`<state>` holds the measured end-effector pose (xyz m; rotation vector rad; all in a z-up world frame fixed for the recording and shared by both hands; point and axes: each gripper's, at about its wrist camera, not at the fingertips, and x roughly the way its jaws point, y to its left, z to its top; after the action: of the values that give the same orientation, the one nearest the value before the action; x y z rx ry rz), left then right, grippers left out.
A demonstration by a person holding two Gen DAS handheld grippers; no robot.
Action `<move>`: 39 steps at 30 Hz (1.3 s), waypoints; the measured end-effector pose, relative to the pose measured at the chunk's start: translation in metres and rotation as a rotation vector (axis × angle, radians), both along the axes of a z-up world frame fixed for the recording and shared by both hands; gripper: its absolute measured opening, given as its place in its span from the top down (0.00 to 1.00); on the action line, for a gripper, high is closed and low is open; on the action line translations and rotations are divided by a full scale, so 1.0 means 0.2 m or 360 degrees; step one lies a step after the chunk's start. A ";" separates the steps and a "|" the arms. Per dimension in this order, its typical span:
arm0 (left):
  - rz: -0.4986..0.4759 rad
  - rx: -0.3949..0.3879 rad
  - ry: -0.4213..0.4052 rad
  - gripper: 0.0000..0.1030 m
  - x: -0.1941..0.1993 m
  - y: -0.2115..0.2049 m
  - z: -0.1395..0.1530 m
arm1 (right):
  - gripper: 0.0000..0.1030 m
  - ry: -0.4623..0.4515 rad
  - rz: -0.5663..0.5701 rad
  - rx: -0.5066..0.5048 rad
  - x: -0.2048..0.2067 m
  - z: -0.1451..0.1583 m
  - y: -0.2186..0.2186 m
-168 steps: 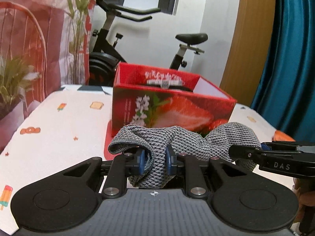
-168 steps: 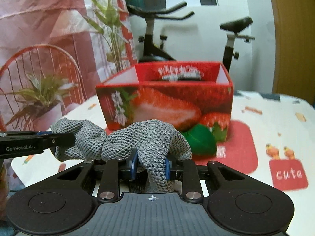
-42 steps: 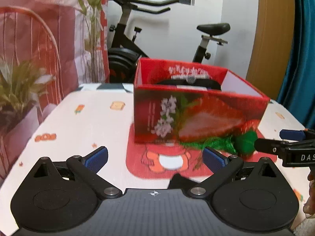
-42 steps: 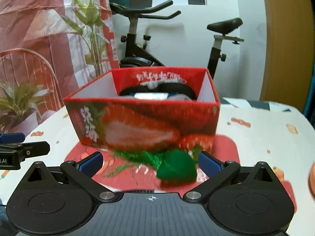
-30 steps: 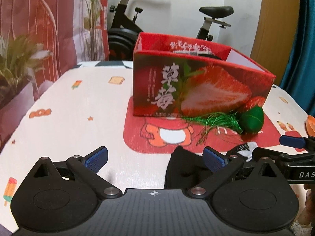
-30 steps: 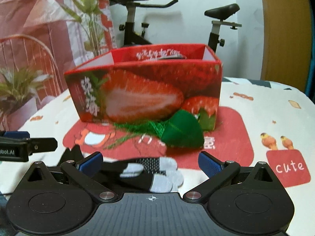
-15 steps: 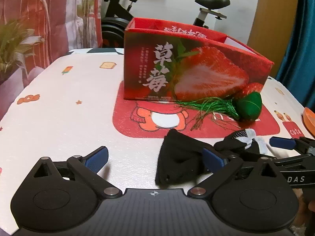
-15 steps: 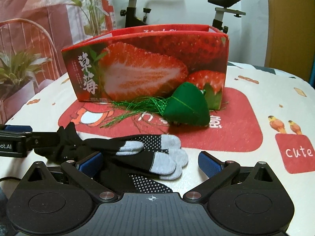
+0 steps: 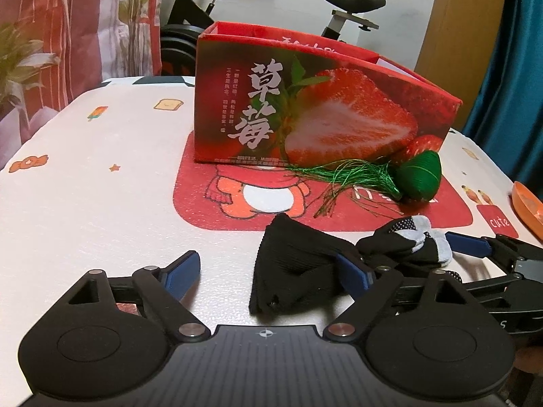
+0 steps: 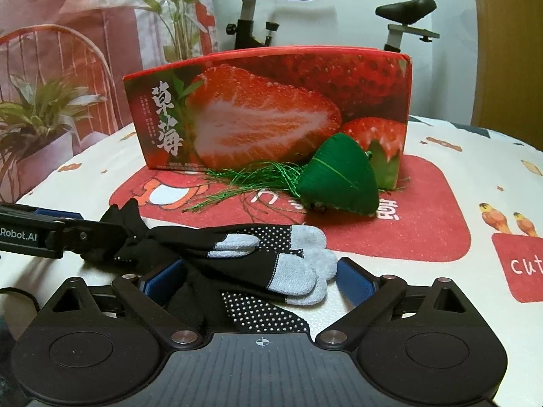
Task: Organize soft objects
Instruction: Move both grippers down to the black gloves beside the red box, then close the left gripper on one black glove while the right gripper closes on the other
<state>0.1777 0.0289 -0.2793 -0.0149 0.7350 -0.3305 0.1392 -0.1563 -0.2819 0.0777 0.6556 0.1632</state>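
Note:
A black glove with grey fingertips [image 10: 271, 257] lies on the table in front of the red strawberry box [image 10: 271, 108]. My right gripper [image 10: 259, 276] is open, its blue pads on either side of the glove's finger end. My left gripper [image 9: 268, 273] is open around the glove's black cuff [image 9: 292, 271]. A green stuffed dumpling with a green tassel [image 10: 339, 181] lies against the box; it also shows in the left wrist view [image 9: 419, 178]. The box [image 9: 315, 108] stands behind everything. The left gripper's finger [image 10: 51, 232] shows in the right wrist view, by the cuff.
The table has a white cartoon-print cloth [image 9: 85, 183] with a red patch. An orange dish [image 9: 527, 203] sits at the right edge. An exercise bike [image 10: 258, 10] and potted plants [image 10: 37, 115] stand beyond the table.
Earlier both grippers held a grey knitted cloth near the box; it is gone from view and both are open. In the last second both grippers came down and forward onto the glove.

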 end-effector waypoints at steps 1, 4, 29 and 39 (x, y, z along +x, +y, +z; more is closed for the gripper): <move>-0.0001 -0.0011 0.0009 0.16 0.00 0.00 0.00 | 0.07 -0.0001 0.0002 0.0000 0.00 0.00 0.00; -0.0001 -0.0033 0.0019 0.18 0.01 0.00 -0.01 | 0.07 -0.0007 0.0006 0.0005 0.00 0.00 0.00; -0.0123 -0.0101 0.0021 0.72 -0.02 -0.02 -0.01 | 0.34 0.0012 0.0045 0.0056 -0.01 0.02 0.00; -0.0134 -0.0086 -0.0011 0.87 -0.06 -0.02 0.02 | 0.81 0.0044 0.0151 0.0135 -0.03 0.06 0.04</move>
<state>0.1659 0.0243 -0.2752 -0.0338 0.7208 -0.4307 0.1342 -0.1493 -0.2694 0.1310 0.6806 0.2819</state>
